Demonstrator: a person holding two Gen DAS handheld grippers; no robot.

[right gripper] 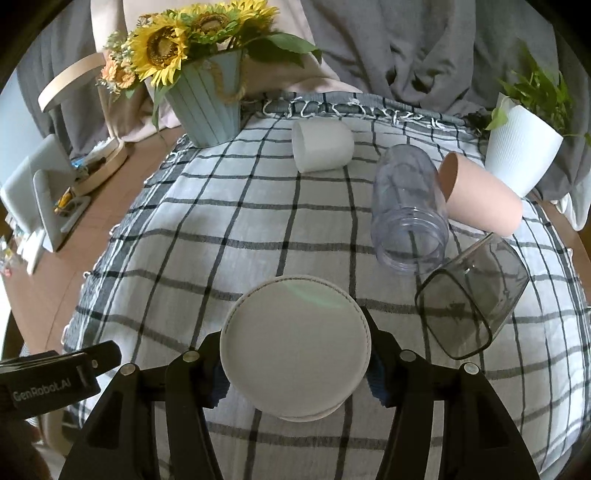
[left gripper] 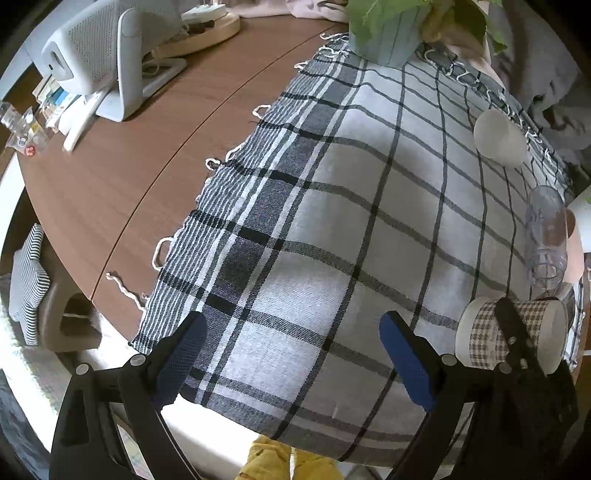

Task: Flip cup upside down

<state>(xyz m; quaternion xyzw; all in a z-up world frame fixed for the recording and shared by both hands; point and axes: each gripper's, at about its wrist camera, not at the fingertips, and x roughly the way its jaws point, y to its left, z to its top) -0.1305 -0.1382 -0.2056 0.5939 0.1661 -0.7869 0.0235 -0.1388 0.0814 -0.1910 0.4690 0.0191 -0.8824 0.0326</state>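
My right gripper (right gripper: 295,354) is shut on a houndstooth paper cup (right gripper: 295,347) and holds it over the plaid cloth (right gripper: 221,229), its flat white bottom facing the camera. In the left wrist view the same cup (left gripper: 491,336) lies sideways between the right gripper's black fingers (left gripper: 511,328) at the right edge. My left gripper (left gripper: 291,332) is open and empty above the cloth's near left part. On the cloth, lying on their sides, are a white cup (right gripper: 321,146), a clear jar (right gripper: 408,210), a pink cup (right gripper: 480,192) and a smoky square glass (right gripper: 472,295).
A blue pot of sunflowers (right gripper: 207,107) stands at the cloth's far left corner and a white plant pot (right gripper: 521,151) at the far right. A white speaker-like device (left gripper: 99,55) and a wooden tray (left gripper: 207,29) sit on the brown table (left gripper: 122,177) to the left.
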